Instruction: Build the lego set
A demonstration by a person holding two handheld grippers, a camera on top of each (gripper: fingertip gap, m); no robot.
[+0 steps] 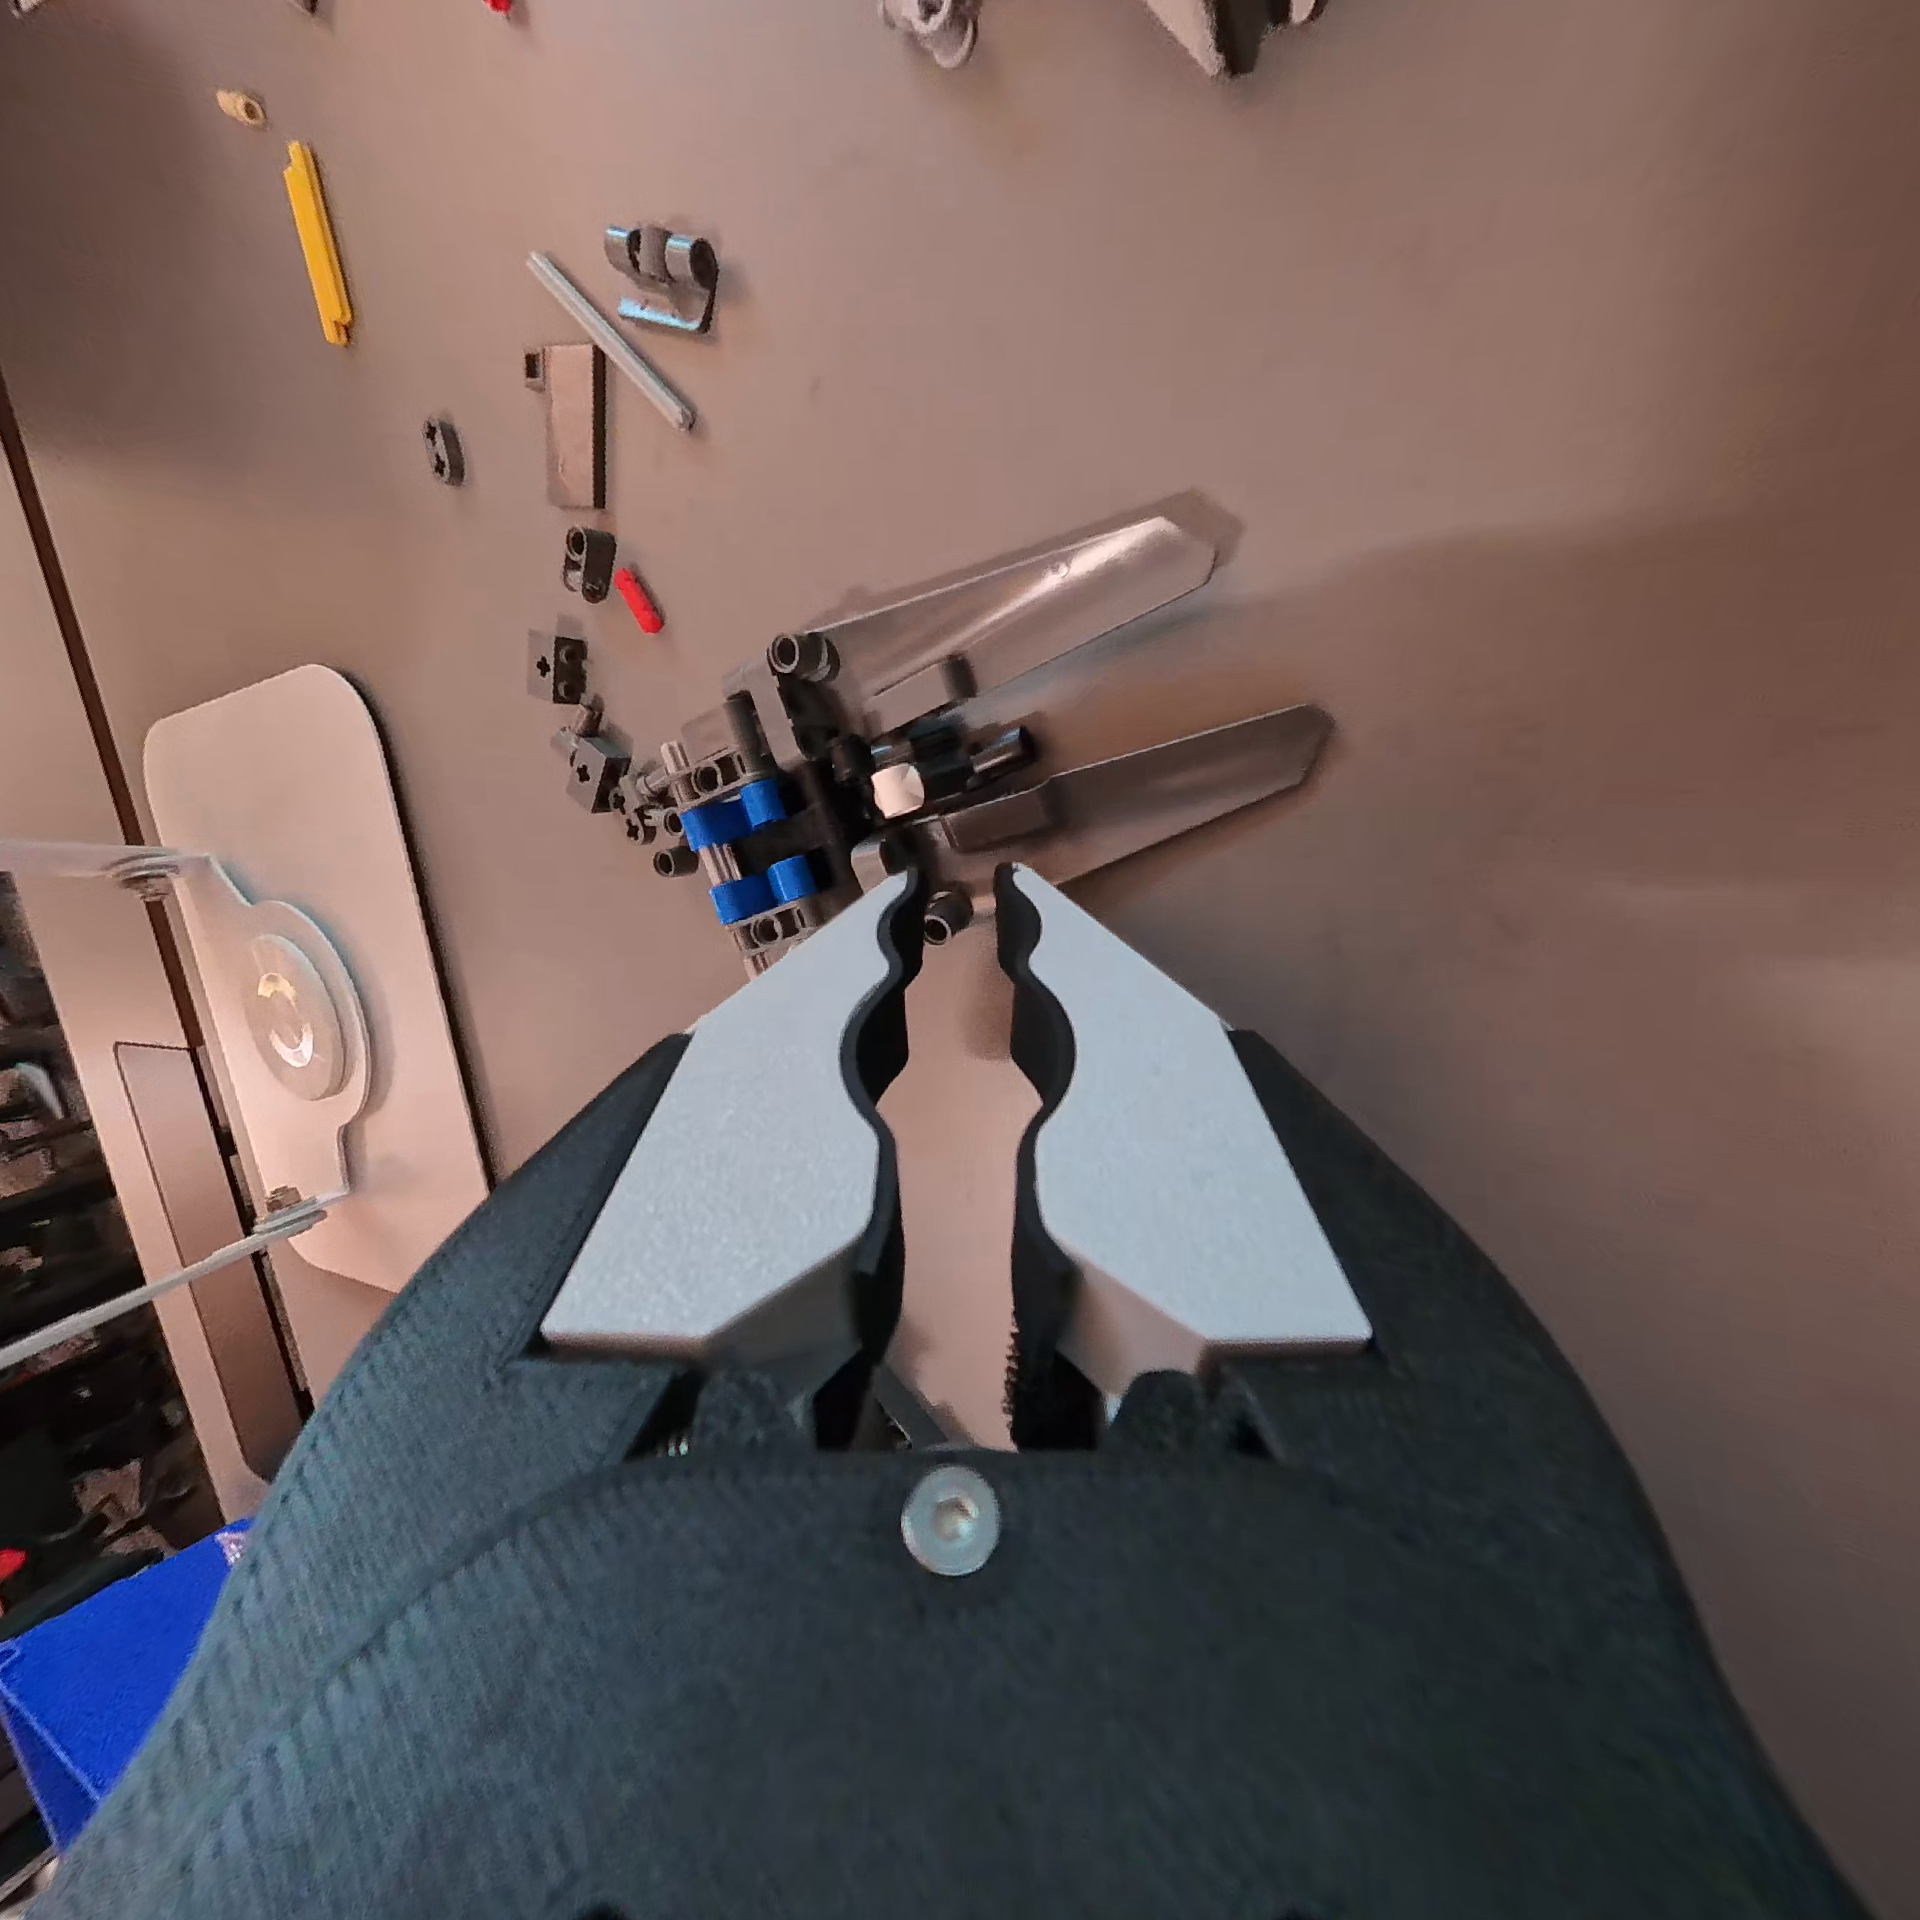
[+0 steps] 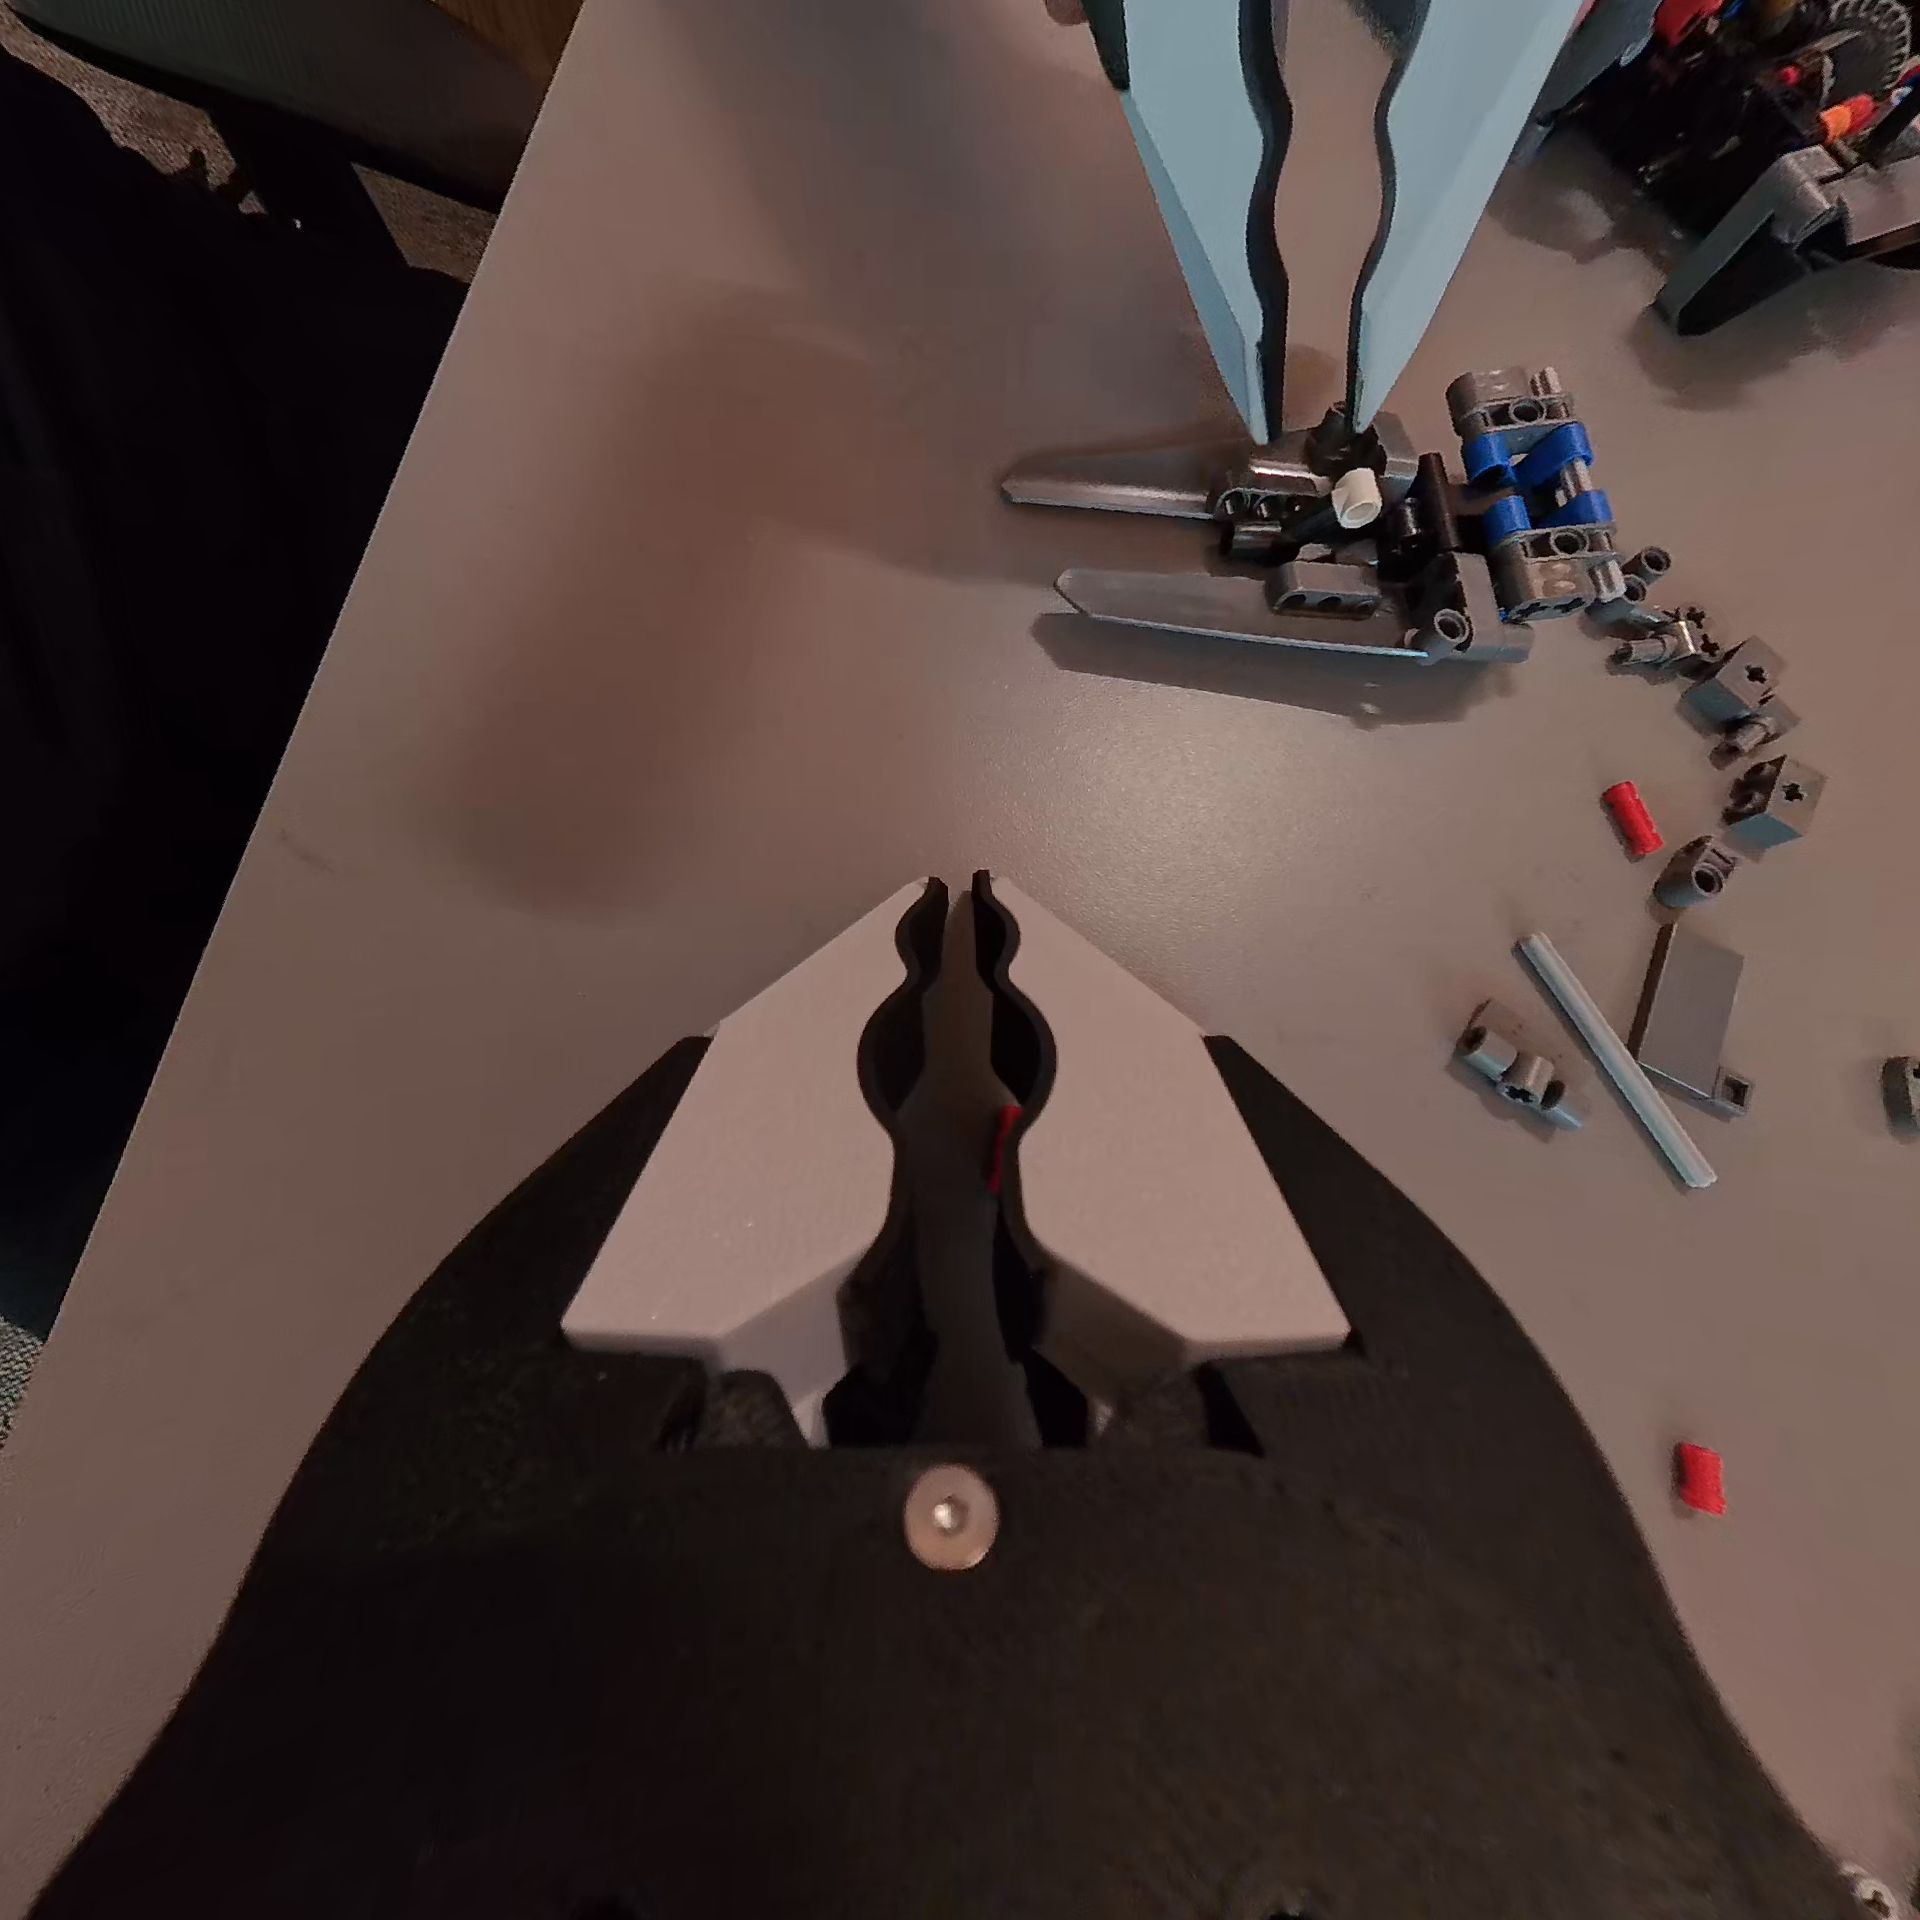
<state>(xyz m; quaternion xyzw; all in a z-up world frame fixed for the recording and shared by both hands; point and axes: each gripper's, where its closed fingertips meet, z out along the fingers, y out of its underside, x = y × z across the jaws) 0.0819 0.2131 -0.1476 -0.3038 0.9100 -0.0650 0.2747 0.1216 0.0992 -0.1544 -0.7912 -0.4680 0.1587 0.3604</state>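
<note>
Lego assembly (image 1: 831, 769): a part-built model lying flat on the desk (image 1: 1455, 312); a dark grey and black beam frame with blue connectors (image 1: 764, 805) in two pairs at one end, one small white piece (image 1: 896, 792) near its middle, and two long flat grey blades (image 1: 1039, 597) that run out side by side from the other end.
Assembly in the right wrist view (image 2: 1351, 540): toward the upper right, blades pointing left, blue connectors at its right end.
Left gripper (image 1: 956, 883): its fingers stand slightly apart, one on each side of a small dark pin (image 1: 945, 916) at the near edge of the assembly; whether the pads touch the pin cannot be told. In the right wrist view (image 2: 1307, 421) it comes down from the top with its tips at the model's dark top part.
Right gripper (image 2: 954, 883): low over bare desk, well apart from the assembly; jaws nearly closed, with only a thin slit between the tips and nothing between them.
Loose parts beside the model: small grey connector blocks (image 2: 1745, 696), a red pin (image 2: 1631, 819), a long light grey axle (image 2: 1610, 1060), a flat grey panel (image 2: 1694, 1023), a second red pin (image 2: 1701, 1475) nearer the camera.
Farther off, left wrist view: a long yellow piece (image 1: 317, 241), a small tan piece (image 1: 241, 106).
Desk corner, right wrist view: a larger dark lego build (image 2: 1787, 156) at the upper right.
</note>
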